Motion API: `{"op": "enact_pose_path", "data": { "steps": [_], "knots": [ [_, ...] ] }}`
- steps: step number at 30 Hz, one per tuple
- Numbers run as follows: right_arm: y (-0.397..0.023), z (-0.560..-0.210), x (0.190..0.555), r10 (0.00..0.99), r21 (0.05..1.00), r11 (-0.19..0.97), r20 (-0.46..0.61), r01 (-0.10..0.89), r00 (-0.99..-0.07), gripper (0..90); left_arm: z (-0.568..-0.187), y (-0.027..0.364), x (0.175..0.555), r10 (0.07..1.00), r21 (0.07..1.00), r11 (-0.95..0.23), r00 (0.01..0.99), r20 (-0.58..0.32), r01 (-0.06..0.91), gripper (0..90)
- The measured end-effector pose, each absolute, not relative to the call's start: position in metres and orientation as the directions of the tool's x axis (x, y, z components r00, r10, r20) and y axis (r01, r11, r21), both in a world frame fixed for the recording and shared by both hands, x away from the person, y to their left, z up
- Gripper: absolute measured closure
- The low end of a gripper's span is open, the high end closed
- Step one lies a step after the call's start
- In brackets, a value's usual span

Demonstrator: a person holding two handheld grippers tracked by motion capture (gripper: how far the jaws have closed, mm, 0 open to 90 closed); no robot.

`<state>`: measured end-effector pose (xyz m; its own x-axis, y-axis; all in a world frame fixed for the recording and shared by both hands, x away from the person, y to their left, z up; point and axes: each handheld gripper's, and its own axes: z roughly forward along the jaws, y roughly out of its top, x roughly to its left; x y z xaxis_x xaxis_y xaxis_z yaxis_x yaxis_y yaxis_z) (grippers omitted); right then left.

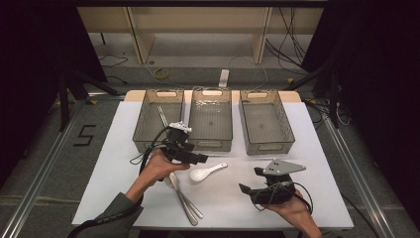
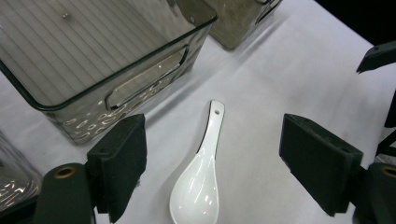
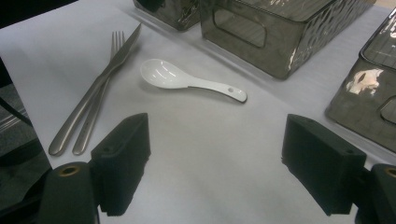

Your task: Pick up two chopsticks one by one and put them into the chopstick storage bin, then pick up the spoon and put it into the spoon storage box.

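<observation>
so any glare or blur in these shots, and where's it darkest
High view: the table is evenly lit and sharp, with black surroundings on both sides. Left gripper view: bright highlights on the white spoon and on the dimpled wall of the near bin; the jaws at the bottom look soft. Right gripper view: glare patch on the bin at right; the fork and knife show a dull sheen.

spoon [image 2: 201, 179]: glossy white ceramic soup spoon, bowl up, flat on your tabletop [image 1: 307, 148] | spot: just in front of the middle bin [image 1: 211, 119] | handle: has a little hole, angles toward the bins | neighbours: steel fork [image 3: 95, 105] and knife [image 3: 100, 79] side by side near its bowl
</observation>
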<state>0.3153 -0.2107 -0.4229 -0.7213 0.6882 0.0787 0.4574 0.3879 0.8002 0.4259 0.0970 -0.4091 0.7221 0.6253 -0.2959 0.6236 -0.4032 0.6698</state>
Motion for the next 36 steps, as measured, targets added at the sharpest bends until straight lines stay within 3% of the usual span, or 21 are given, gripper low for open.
{"op": "enact_pose_path", "data": {
  "steps": [27, 36],
  "knots": [
    [-0.221, -0.424, 0.311, 0.702, 0.803, 0.368, 0.091, 0.469, -0.706, 24.4, -0.427, 0.073, 0.424, 0.622, 0.612, -0.506, 0.749, -0.229, 0.608, 19.1],
    [-0.221, -0.424, 0.311, 0.701, 0.801, 0.374, 0.086, 0.467, -0.708, 24.4, -0.433, 0.06, 0.425, 0.597, 0.587, -0.559, 0.776, -0.206, 0.586, 26.6]
  ]
}}
